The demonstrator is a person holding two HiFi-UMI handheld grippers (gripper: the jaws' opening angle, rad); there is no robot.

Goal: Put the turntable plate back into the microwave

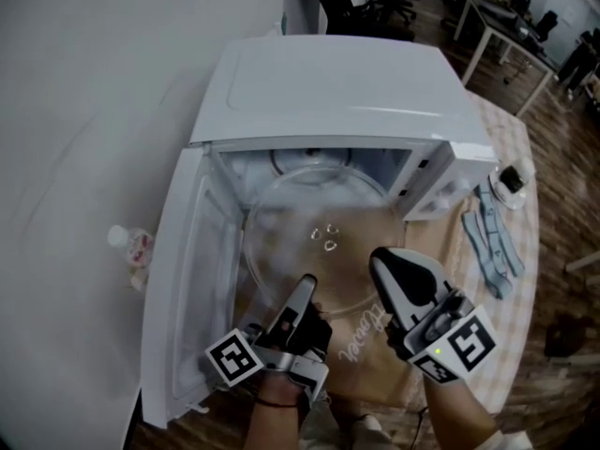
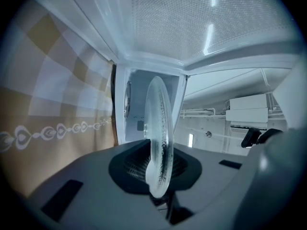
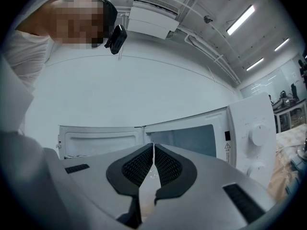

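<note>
Turntable plate: found roughly level, partly inside microwave, near edge over worktop. Noted door swung fully left, clearing the opening. Found left gripper fingers clenched on near rim, evidently to carry it in. Found right gripper fingers pressed together, empty, near right rim. Could not make out cavity floor beneath glass.

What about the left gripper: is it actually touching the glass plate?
Touching. The left gripper view shows the glass plate standing edge-on between the jaws of the left gripper, which are clamped on its rim.
</note>
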